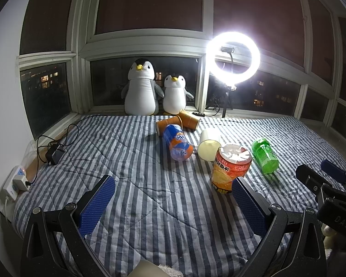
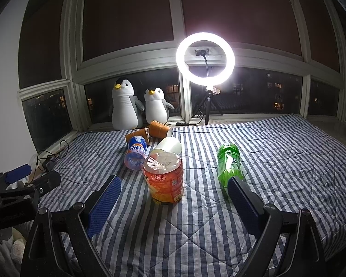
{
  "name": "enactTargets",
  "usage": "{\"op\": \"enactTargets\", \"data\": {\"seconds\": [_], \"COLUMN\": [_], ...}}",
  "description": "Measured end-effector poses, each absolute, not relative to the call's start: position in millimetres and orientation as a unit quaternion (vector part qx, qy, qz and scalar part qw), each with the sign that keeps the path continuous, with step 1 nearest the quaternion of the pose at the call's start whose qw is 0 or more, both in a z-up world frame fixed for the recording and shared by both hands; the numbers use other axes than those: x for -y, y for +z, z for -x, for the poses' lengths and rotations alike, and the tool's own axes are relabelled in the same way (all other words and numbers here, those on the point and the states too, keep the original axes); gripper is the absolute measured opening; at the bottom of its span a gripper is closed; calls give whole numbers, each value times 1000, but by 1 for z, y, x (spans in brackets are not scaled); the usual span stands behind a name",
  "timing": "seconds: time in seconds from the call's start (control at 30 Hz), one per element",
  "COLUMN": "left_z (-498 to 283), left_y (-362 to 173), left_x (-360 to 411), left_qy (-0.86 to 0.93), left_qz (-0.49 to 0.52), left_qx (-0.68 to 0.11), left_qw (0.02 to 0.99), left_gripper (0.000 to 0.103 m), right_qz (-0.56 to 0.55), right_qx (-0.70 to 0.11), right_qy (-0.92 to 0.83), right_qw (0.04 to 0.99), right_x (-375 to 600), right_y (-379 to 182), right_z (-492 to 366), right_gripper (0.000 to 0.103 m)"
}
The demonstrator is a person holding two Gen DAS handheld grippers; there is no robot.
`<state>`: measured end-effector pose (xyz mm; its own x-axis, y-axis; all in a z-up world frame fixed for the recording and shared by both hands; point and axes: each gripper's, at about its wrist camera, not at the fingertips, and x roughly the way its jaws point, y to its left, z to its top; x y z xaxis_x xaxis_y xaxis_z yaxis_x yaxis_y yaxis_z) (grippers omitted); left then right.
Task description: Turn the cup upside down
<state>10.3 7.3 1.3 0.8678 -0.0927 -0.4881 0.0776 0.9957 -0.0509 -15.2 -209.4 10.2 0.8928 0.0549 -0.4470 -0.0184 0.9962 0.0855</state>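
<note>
Striped quilt (image 2: 219,230) carries all clutter. Orange noodle cup (image 2: 163,180) stands upright mid-quilt, foil lid up, long axis vertical — nearest both tools, so likely the target. Right gripper (image 2: 174,198) faces it, jaws wide, empty; left gripper (image 1: 173,198) same, cup off to its right. 2 paper cups (image 2: 150,131), white cup (image 2: 169,145), 2 bottles lie on sides behind — prob. distractors.

On the striped quilt (image 2: 265,152) lie three paper cups, two orange ones (image 2: 160,128) and one white cup (image 2: 169,145), plus two bottles (image 2: 229,164) and one instant-noodle tub (image 2: 165,177). Two plush penguins (image 2: 124,106) sit by the window beside one ring light (image 2: 205,58). Two grippers (image 2: 173,196) are present.
</note>
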Motion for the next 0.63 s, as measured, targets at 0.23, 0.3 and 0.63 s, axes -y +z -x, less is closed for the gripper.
{"op": "enactTargets", "data": {"seconds": [0.23,0.3,0.63], "left_z": [-10,-10,-10], "left_y": [1,1,1], "left_x": [-7,-7,-6], "left_qy": [-44,-44,-46], "left_qz": [15,15,13], "left_qx": [-253,-253,-254], "left_qw": [966,966,966], "left_gripper": [102,102,102], "right_qz": [-39,-39,-42], "right_qx": [-231,-233,-238], "right_qy": [18,18,19], "right_qw": [972,972,970], "right_x": [209,209,210], "right_y": [10,9,7], "right_z": [16,15,14], "right_gripper": [92,92,92]}}
